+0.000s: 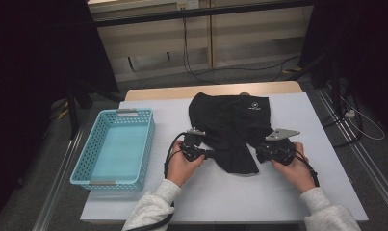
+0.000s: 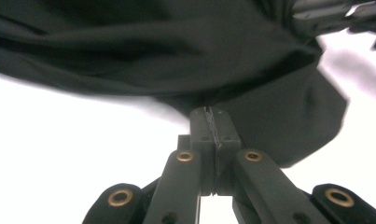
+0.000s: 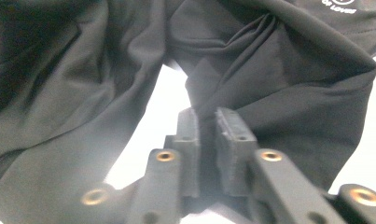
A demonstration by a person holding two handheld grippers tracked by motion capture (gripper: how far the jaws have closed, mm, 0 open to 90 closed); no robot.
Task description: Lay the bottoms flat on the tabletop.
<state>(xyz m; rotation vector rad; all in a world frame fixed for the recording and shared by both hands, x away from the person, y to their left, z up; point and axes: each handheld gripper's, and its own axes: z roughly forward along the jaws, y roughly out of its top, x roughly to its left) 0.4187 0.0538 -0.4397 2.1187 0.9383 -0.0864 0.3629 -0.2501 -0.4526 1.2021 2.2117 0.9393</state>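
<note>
Here, a black garment [image 1: 232,127] lies crumpled on the white-covered table [image 1: 326,159], right of a light blue basket [image 1: 115,147] that sits near the table's left edge. The left tool [image 1: 212,154] is pinched tight on the garment's near-left edge; in the left gripper view its jaws meet with a thin fold of cloth [image 2: 251,70] caught between them. The right tool [image 1: 259,153] is clamped on the near-right edge (in the right gripper view a bunched ridge of fabric [image 3: 288,79] runs down between its jaws). White lettering shows on the garment's far side.
</note>
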